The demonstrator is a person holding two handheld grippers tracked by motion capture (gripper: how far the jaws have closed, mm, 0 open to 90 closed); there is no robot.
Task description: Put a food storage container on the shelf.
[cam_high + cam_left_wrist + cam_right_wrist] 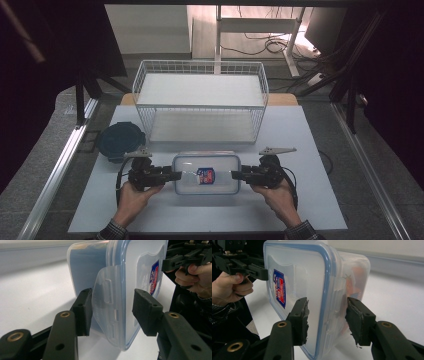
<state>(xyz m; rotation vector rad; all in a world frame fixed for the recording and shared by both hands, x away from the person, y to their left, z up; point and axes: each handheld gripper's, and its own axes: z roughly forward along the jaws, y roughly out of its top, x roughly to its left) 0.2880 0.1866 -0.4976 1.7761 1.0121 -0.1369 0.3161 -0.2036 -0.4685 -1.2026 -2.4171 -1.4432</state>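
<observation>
A clear lidded food container [206,173] sits at the near middle of the white table [300,200], in front of a white wire basket [200,102], with a dark round lid [120,141] off to its left. The left gripper [112,311] and right gripper [327,320] each straddle a short end, jaws spread and not yet clamped; the left brackets a side latch flap [107,297] that stands unfastened. If one side closes or lifts first, the box will likely tip or slide, and that loose flap may let the lid pop. A red-and-blue sticker [279,287] marks the lid; its wording is too blurred to read.
</observation>
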